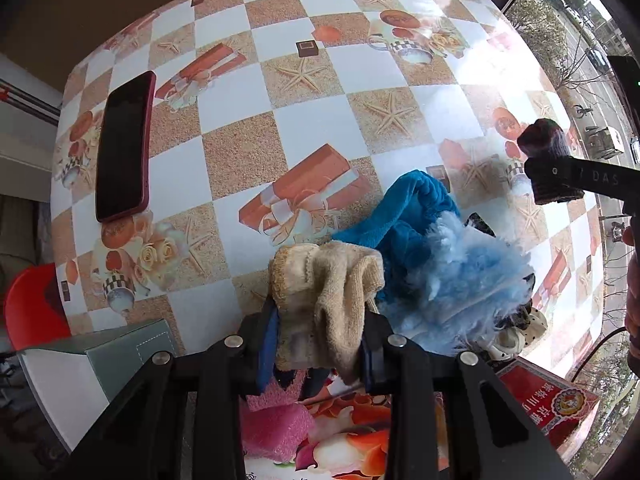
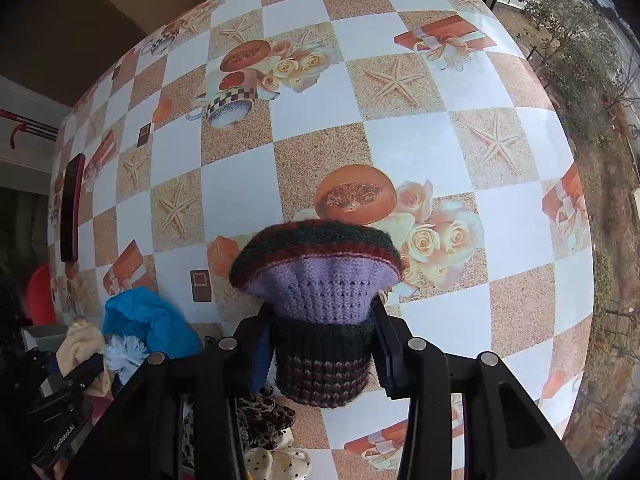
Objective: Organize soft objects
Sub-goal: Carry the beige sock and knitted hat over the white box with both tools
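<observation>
My left gripper is shut on a beige terry sock and holds it above the table's near edge. Just right of it lies a pile: a blue fleece cloth, a light blue fluffy piece and a polka-dot scrunchie. My right gripper is shut on a knitted purple and dark striped piece, held above the table. That gripper shows in the left wrist view at the right. The pile also shows in the right wrist view at lower left.
A dark phone in a red case lies on the patterned tablecloth at the left. A pink sponge, a red printed box and a grey-green box sit near the front edge. A red chair stands left.
</observation>
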`<action>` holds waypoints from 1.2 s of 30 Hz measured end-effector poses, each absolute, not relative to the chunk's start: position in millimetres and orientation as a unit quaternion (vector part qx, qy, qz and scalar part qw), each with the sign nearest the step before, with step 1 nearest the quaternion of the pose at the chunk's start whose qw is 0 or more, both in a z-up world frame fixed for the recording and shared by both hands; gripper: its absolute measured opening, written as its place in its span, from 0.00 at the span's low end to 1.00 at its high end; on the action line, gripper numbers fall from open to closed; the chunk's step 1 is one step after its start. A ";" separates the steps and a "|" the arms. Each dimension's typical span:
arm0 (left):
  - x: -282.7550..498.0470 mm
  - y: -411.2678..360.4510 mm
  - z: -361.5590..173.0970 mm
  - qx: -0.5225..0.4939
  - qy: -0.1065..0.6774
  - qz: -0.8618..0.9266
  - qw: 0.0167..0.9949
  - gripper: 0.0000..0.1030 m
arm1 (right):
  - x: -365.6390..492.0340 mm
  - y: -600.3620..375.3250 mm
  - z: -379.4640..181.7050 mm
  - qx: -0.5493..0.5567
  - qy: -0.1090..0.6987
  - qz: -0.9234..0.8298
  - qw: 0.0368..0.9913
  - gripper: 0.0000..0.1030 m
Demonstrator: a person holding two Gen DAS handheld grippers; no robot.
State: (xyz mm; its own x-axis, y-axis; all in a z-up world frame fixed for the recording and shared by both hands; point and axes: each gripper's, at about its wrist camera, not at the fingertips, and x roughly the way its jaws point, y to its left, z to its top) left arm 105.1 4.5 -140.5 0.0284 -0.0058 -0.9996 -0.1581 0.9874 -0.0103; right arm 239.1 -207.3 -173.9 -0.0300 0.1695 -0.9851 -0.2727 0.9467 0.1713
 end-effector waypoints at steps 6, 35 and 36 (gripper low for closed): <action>85.2 -6.0 -114.5 -0.038 0.677 0.046 0.734 0.35 | 217.5 -234.5 -148.5 -0.005 0.695 0.157 0.702 0.42; -66.8 -29.5 -31.6 0.044 0.612 -0.043 0.788 0.35 | -22.7 -253.4 -92.2 -0.014 0.735 0.134 0.664 0.42; -70.4 -25.2 -29.0 0.044 0.608 -0.039 0.792 0.35 | -28.7 -247.9 -90.1 -0.019 0.735 0.142 0.663 0.42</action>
